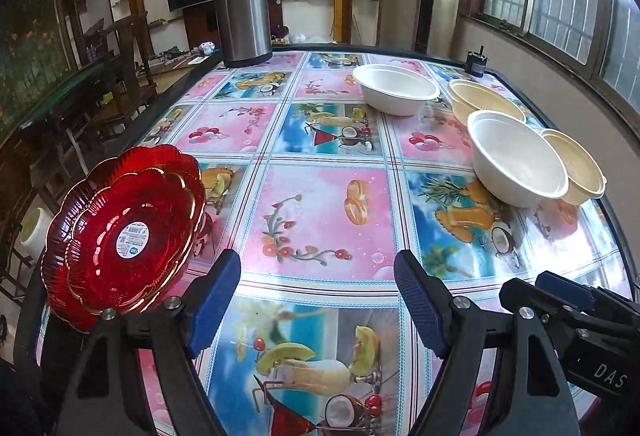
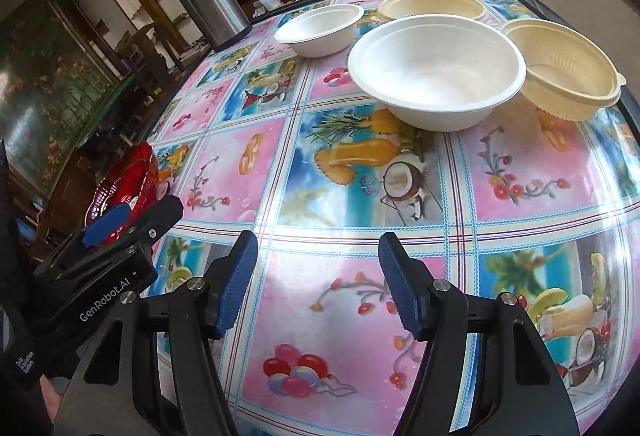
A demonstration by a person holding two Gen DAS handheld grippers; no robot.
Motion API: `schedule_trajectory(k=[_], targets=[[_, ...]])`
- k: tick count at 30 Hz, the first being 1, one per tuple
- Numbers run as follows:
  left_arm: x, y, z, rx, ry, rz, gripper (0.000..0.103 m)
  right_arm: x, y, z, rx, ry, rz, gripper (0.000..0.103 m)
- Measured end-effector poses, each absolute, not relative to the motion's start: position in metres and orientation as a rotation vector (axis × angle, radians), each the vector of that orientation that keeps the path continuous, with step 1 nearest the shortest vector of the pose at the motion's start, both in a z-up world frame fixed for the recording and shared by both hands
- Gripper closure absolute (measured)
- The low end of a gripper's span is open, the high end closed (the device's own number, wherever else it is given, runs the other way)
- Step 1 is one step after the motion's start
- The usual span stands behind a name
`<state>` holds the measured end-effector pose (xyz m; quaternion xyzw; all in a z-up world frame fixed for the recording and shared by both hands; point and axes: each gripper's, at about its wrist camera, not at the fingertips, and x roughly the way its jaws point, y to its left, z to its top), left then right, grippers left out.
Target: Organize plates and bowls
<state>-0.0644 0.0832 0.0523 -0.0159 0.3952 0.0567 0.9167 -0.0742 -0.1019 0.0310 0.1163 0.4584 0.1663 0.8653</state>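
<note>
Below both pairs of tongs a table [image 1: 320, 220] covered by a glossy cloth printed with fruit and flowers is seen. The left gripper [image 1: 318, 302] is held with its blue pads [image 1: 216, 300] spread apart and nothing between them; only the cloth shows in the gap. The right gripper [image 2: 318, 284] is likewise released, its ribbed pads [image 2: 236, 284] standing apart over a pink square of the cloth, with nothing grasped. To the left of the left gripper, close beside its left finger, a stack of red scalloped plates [image 1: 128, 236] is found at the table's edge, a round label stuck at its middle. Ahead of the right gripper a large white bowl [image 2: 436, 71] is set, touching a cream ribbed bowl [image 2: 564, 67] to its right. Farther ahead a smaller white bowl [image 2: 320, 29] and another cream bowl [image 2: 432, 5] are placed. At the far left edge a steel flask [image 1: 242, 3] stands upright, well apart from both tongs.
</note>
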Motion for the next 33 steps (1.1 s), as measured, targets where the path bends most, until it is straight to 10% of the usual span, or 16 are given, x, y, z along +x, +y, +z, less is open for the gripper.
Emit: schedule_trajectory(k=[33], targets=[[-0.054, 0.074, 0.034, -0.051, 0.885, 0.086, 0.024, -0.071, -0.122, 0.023, 0.286, 0.983, 0.319, 0.040]])
